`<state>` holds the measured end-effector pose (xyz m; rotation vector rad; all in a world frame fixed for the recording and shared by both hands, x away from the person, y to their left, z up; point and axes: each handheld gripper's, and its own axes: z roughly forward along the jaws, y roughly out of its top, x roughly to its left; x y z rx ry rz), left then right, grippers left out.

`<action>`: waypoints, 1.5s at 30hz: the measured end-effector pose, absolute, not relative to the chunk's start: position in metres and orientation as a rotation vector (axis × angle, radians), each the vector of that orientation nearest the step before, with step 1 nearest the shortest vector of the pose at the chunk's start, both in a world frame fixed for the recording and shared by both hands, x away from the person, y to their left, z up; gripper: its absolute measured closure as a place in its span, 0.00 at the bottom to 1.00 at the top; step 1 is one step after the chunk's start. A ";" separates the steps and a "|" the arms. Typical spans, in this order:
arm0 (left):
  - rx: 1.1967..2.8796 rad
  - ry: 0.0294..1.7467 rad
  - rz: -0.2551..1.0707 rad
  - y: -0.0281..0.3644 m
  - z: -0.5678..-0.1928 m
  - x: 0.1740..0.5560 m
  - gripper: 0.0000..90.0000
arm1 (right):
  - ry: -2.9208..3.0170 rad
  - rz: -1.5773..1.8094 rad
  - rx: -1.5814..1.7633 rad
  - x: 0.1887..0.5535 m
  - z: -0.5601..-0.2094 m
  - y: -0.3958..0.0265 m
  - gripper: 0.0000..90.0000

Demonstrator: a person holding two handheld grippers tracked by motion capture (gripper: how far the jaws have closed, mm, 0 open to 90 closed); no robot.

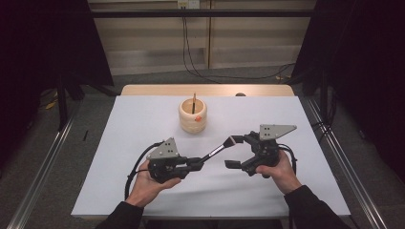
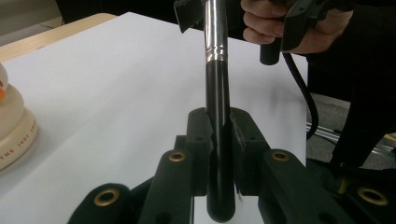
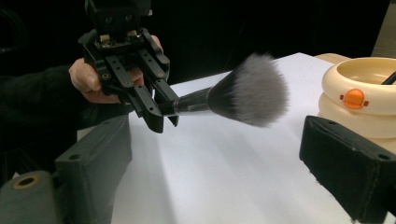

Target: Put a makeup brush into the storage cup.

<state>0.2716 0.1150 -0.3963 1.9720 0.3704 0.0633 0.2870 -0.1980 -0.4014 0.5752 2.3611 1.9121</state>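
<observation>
The left tool point(image 1: 193, 163) clenches the makeup brush point(image 3: 233, 95) by its handle, presenting the bristles between the released right tool point(image 1: 233, 151) jaws for handover above the counter point(image 1: 143, 143)

Two grippers point(image 1: 197, 162) point(image 1: 231, 151) — one brush point(image 3: 247, 91) at frame centre. One cream holder point(image 1: 193, 116), upper centre — one stick point(image 1: 194, 102) inside.

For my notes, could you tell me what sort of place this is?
Probably a recording lab: a white-topped table on a metal-railed frame, dark curtains at both sides, and cables across the floor.
</observation>
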 end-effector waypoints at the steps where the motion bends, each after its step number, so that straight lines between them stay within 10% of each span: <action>1: 1.961 0.372 0.064 0.115 -0.396 0.271 0.88 | 2.368 1.903 0.559 0.286 -0.401 -0.197 0.14; 13: 1.946 0.378 0.075 0.115 -0.396 0.269 0.88 | 2.297 1.884 0.560 0.282 -0.403 -0.192 0.07; 45: 1.962 0.317 0.029 0.109 -0.407 0.268 0.88 | 2.371 2.118 0.530 0.291 -0.410 -0.196 0.77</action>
